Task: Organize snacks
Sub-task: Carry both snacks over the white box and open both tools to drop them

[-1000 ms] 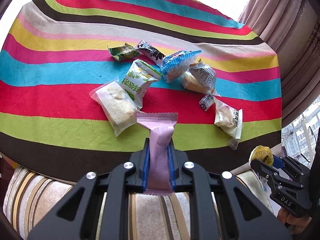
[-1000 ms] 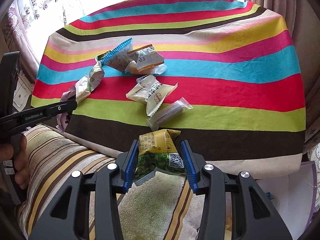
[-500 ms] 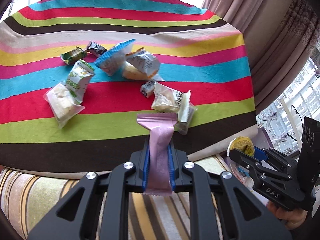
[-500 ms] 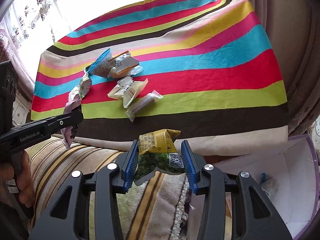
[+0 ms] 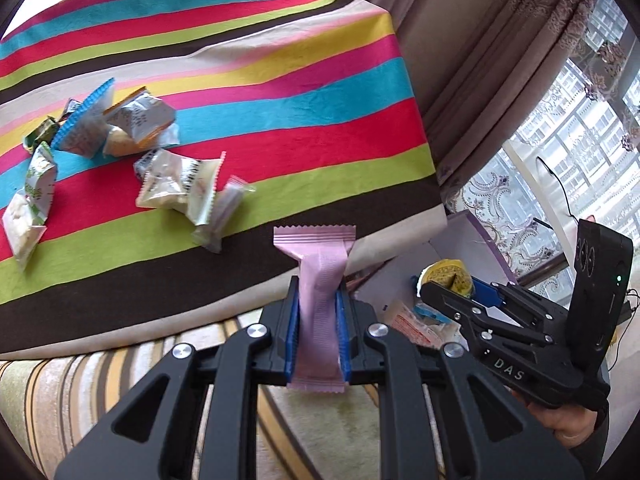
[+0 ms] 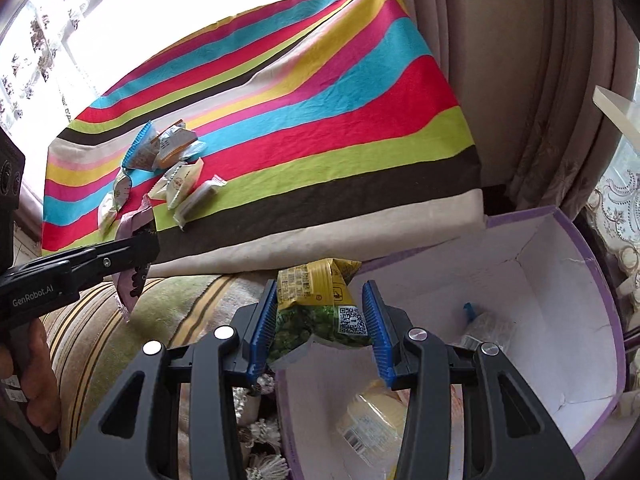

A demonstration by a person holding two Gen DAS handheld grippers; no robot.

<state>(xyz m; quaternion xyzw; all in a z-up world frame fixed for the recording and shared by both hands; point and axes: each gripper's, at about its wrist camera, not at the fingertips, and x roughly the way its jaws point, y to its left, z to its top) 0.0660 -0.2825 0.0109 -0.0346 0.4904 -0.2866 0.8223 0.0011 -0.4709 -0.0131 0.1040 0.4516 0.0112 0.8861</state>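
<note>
Beside the purple-rimmed white cardboard box [image 6: 560, 320], a yellow-green foil packet [image 6: 316, 304] is being clamped by the right gripper [image 6: 320, 320] and a pink crimped wrapper [image 5: 318, 312] by the left gripper [image 5: 318, 328]; released early, either is being risked outside the box.

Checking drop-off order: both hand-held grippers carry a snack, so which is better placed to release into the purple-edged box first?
Right, probably. The right hand-held gripper holds its yellow-green packet over the box; the left hand-held gripper with the pink packet is short of it.
</note>
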